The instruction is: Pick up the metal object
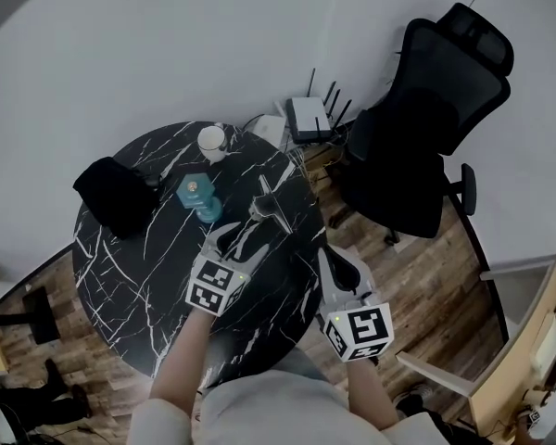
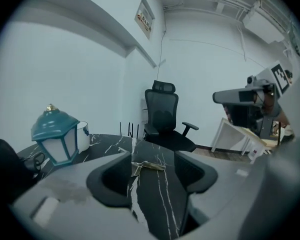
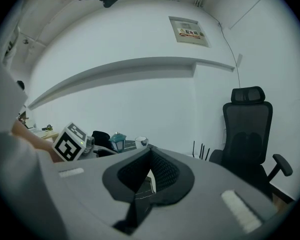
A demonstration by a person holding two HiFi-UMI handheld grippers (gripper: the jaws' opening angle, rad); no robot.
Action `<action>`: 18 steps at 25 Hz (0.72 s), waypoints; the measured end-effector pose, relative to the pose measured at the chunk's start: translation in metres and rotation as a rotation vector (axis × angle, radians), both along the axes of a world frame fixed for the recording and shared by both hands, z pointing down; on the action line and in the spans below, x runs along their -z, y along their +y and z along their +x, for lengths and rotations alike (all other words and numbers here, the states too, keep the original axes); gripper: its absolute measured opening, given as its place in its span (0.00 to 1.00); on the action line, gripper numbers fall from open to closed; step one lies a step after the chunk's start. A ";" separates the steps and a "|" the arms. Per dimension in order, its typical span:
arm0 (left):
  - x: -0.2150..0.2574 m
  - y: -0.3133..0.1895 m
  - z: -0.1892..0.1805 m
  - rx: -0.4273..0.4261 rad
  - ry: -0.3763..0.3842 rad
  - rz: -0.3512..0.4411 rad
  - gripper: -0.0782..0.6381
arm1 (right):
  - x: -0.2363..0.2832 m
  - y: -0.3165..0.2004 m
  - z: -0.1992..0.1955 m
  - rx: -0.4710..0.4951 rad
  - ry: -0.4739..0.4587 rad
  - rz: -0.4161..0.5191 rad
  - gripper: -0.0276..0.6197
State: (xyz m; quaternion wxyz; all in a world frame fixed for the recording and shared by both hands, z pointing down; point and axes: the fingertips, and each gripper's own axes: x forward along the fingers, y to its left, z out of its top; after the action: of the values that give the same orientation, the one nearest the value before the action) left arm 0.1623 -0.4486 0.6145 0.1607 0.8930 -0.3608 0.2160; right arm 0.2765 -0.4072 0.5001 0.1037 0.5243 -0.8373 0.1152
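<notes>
On table (image 1: 120, 267): mug (image 1: 211, 142), contents unseen; metal object (image 1: 271, 206); left gripper (image 2: 152, 168) jaws wide; right gripper (image 3: 150, 173) jaws together.

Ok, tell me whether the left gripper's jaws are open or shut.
Open. The left gripper has its jaws apart over bare table, pressing on nothing; the metal object lies just ahead, untouched.
</notes>
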 end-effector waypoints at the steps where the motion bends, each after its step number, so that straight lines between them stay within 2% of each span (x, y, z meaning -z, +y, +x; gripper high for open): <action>1: -0.007 -0.004 0.002 -0.008 -0.019 -0.008 0.49 | -0.002 0.000 0.002 -0.001 0.001 -0.006 0.04; 9: -0.057 -0.038 0.008 -0.059 -0.154 -0.054 0.56 | -0.020 0.003 0.018 -0.011 0.004 -0.055 0.04; 18: -0.098 -0.063 0.014 -0.109 -0.245 -0.089 0.59 | -0.042 0.003 0.036 -0.030 0.015 -0.107 0.04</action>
State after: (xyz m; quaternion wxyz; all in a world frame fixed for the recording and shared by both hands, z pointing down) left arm 0.1764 -0.5115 0.7126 0.1430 0.8703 -0.3186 0.3474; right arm 0.3123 -0.4043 0.5423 0.1362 0.5314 -0.8212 0.1574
